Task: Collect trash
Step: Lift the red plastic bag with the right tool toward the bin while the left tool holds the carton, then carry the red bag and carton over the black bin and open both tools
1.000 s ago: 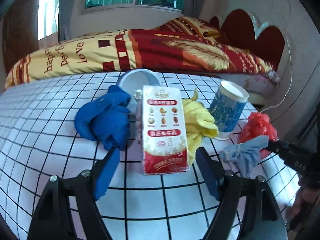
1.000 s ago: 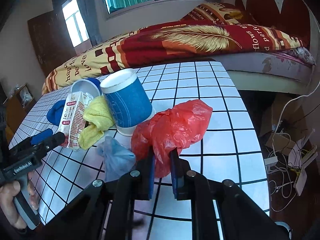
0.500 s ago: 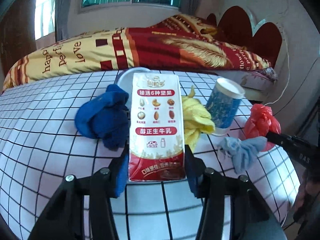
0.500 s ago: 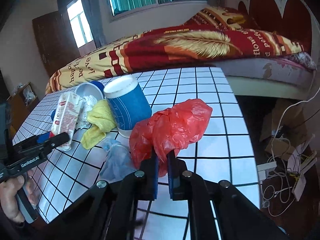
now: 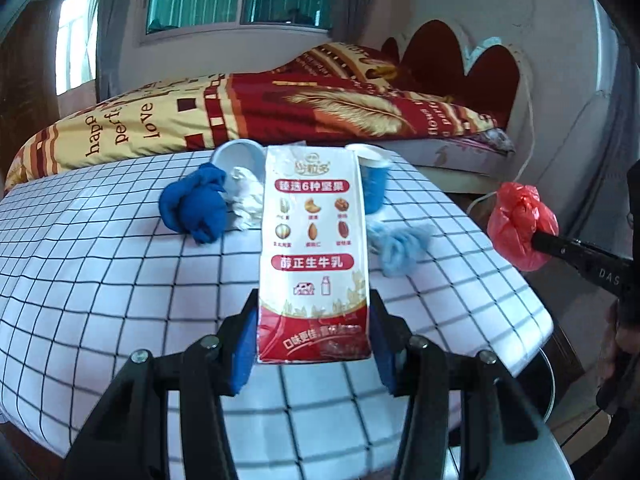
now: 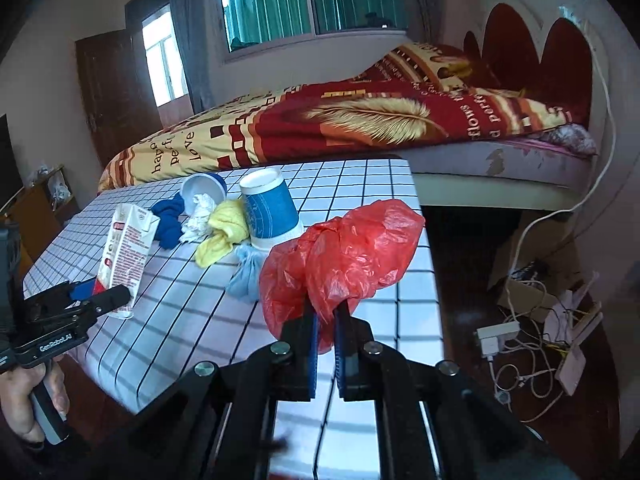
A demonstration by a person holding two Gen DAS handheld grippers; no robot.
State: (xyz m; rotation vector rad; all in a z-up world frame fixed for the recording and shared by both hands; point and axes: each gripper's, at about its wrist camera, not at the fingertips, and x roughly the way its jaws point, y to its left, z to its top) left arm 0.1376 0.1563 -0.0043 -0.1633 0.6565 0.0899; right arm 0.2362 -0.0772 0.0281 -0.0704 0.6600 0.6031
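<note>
My left gripper [image 5: 313,334] is shut on a red-and-white milk carton [image 5: 313,256] and holds it upright, lifted off the checked table [image 5: 100,280]. The carton also shows in the right wrist view [image 6: 126,256]. My right gripper [image 6: 325,330] is shut on a crumpled red plastic bag [image 6: 340,260], held above the table's right edge; the bag also shows in the left wrist view [image 5: 520,226]. On the table lie a blue cloth [image 5: 194,206], white crumpled paper [image 5: 245,200], a yellow cloth [image 6: 224,228], a light blue rag [image 5: 398,244] and a blue paper cup [image 6: 270,210].
A tipped white-and-blue cup [image 6: 202,190] lies behind the cloths. A bed with a red and yellow quilt [image 6: 320,124] stands behind the table. Cables and a power strip [image 6: 500,340] lie on the floor to the right.
My left gripper closed on the milk carton and lifted it back from the pile. My right gripper raised the red bag and drew it back off the table's right edge.
</note>
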